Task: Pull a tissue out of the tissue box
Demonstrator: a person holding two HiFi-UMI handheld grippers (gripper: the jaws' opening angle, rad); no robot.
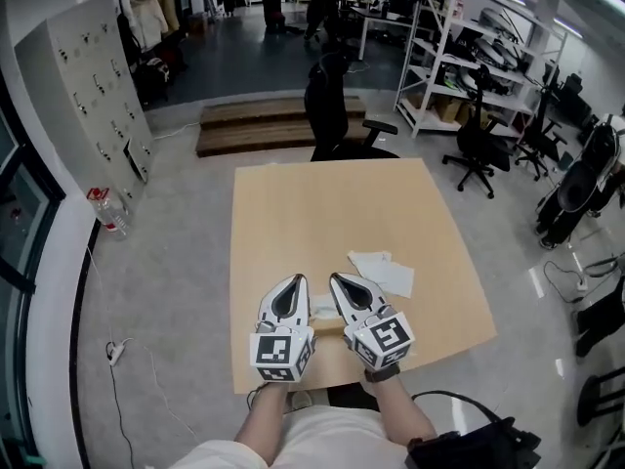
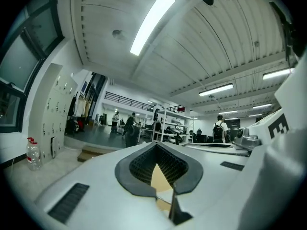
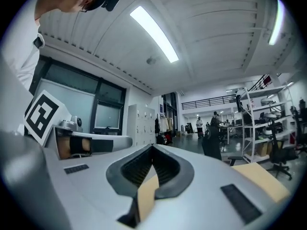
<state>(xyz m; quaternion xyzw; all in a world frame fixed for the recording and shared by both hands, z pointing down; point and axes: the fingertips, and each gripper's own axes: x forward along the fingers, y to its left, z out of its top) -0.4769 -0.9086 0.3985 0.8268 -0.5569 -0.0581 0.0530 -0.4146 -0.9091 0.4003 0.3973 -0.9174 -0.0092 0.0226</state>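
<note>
In the head view my two grippers are side by side over the front edge of the wooden table (image 1: pixel 293 213), both pointing away from me. The left gripper (image 1: pixel 298 280) has its jaws together with nothing between them, and its own view shows the tips (image 2: pixel 156 145) meeting. The right gripper (image 1: pixel 338 278) is shut and empty too, tips touching (image 3: pixel 152 147). A small white thing (image 1: pixel 321 309) shows in the gap between them; I cannot tell whether it is the tissue box. Flat white tissue sheets (image 1: pixel 383 271) lie on the table just beyond the right gripper.
A black office chair (image 1: pixel 335 113) stands at the table's far edge. Water bottles (image 1: pixel 107 213) sit on the floor to the left near a locker panel (image 1: pixel 93 76). Metal shelves (image 1: pixel 459 57) and more chairs (image 1: pixel 479 145) are at the right. People stand far back.
</note>
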